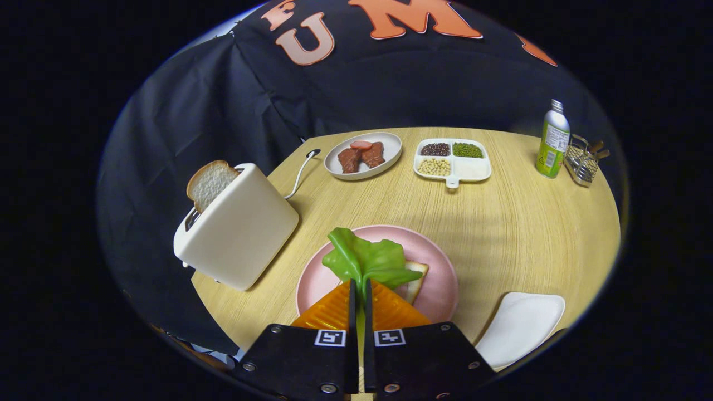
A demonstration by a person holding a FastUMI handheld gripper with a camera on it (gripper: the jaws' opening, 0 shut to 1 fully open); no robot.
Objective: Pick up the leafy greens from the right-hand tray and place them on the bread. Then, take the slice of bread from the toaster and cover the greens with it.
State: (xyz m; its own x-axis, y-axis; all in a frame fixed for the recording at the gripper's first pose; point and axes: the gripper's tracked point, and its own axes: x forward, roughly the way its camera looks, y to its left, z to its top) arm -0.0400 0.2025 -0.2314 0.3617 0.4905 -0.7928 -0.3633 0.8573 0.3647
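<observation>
My gripper (359,287) is shut on the stem of the leafy greens (365,259), a bright green leaf that spreads out just ahead of the fingertips. The leaf hangs over a pink plate (440,267) and hides most of a bread slice (416,278), whose crust corner peeks out to the right of the fingers. To the left stands a cream toaster (239,228) with a second slice of bread (209,184) sticking up from its slot. A white tray (521,328) lies bare to the right of the fingers.
Beyond the pink plate sit a grey plate with meat pieces (365,156) and a divided white dish of beans (452,160). A green bottle (552,139) and a wire basket (582,161) stand at the far right. The toaster's cord (298,175) runs along the round wooden table (529,234).
</observation>
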